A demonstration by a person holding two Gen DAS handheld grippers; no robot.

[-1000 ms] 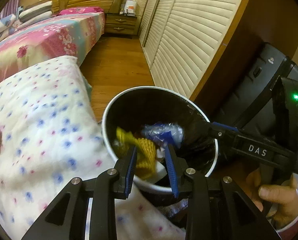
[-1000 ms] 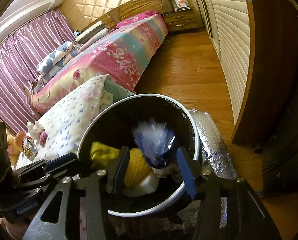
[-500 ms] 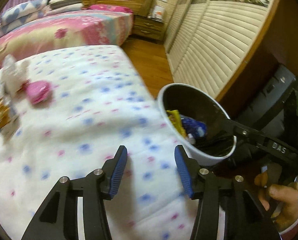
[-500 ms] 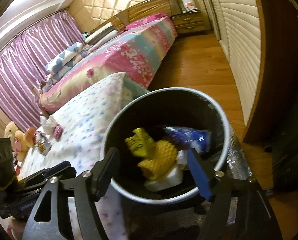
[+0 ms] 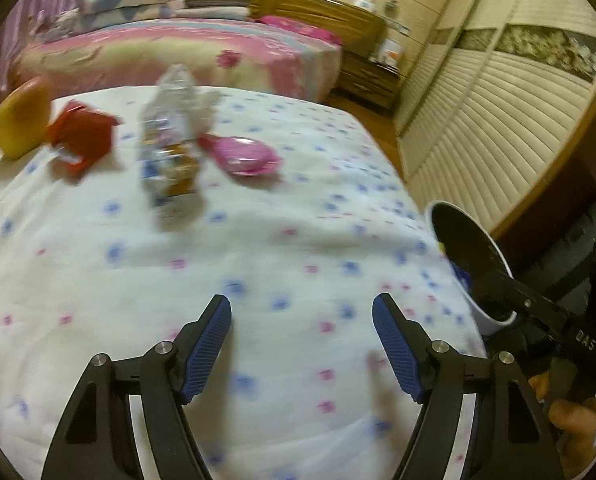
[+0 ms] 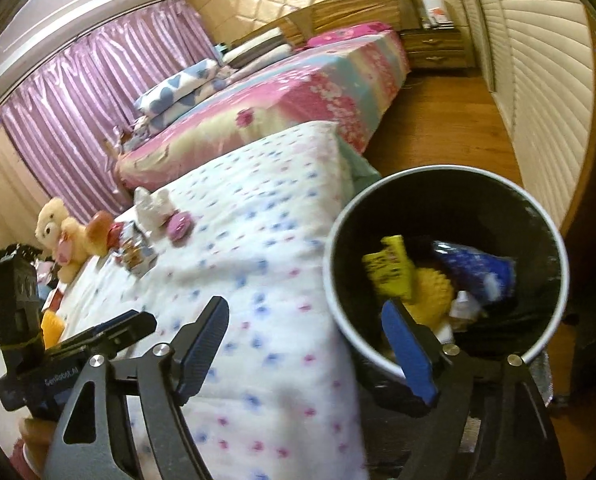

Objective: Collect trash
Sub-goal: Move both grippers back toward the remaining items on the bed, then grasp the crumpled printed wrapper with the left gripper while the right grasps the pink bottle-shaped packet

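Left gripper (image 5: 302,344) and right gripper (image 6: 318,344): just widened, empty.

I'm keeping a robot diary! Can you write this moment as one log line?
left gripper: open, empty, just been opening | right gripper: open, empty, just been opening | trash bin: holds wrappers | left on bed: red wrapper, pink wrapper

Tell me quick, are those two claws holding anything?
Left gripper: open, empty; jaws have just been opening.
Right gripper: open, empty; jaws have just been opening.
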